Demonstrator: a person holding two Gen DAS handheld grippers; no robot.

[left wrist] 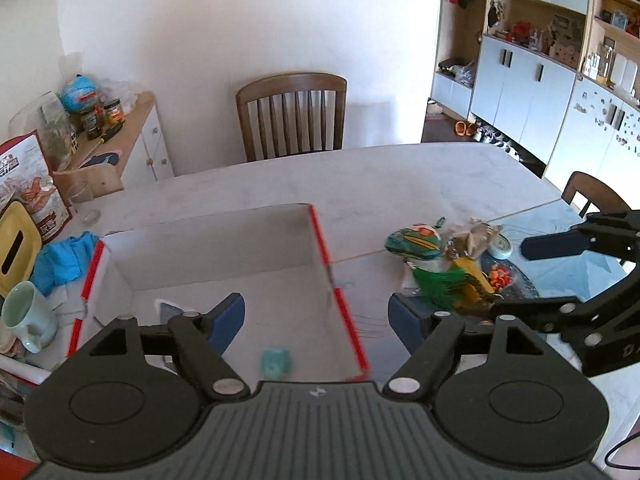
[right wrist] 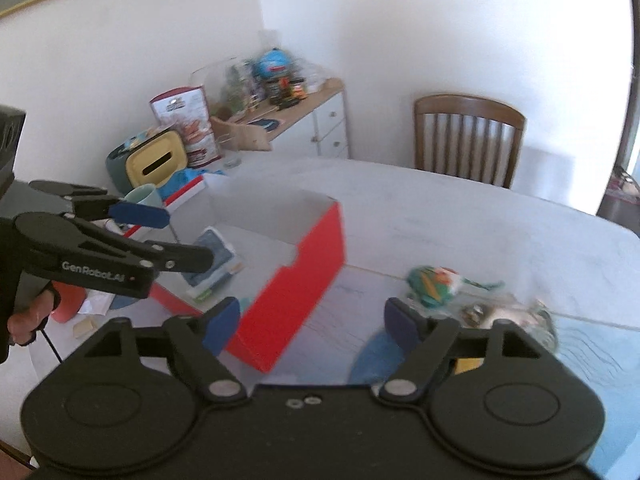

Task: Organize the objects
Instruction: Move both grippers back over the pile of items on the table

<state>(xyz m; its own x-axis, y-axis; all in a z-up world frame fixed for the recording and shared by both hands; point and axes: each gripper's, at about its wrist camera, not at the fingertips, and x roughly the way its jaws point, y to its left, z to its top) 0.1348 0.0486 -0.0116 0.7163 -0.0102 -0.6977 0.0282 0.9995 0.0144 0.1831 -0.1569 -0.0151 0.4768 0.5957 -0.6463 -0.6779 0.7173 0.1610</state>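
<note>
The pale marble-look worktop (left wrist: 400, 176) fills the ground ahead of both claws, with a wooden chair (left wrist: 291, 114) pushed in at its far edge. On it stands the open red box (left wrist: 320, 236) with a white inside. The left claw (left wrist: 316, 316) hovers over the box's near right corner, and the box's right wall runs up between its blue pads. Seen from the right wrist, the same box (right wrist: 304, 280) lies ahead and left of the right claw (right wrist: 312, 320).

To the right of the left claw, on the worktop outside the box, sits the pile of loose things: a green and orange pouch (left wrist: 414, 242), a green feathered toy (left wrist: 436, 286), and a small round tin (left wrist: 500, 247). The right wrist view is blurred, so the pile's smaller pieces cannot be told apart there.

Inside the box, a flat blue packet (right wrist: 210, 258) lies on the floor just behind the left claw's left pad. A small teal object (left wrist: 275, 362) rests on the box floor between the left claw's fingers and close to its body.

Both claws stand wide apart, with nothing pressed between their pads. The right claw (left wrist: 508, 276) reaches in from the right over the pile in the left wrist view.
</note>
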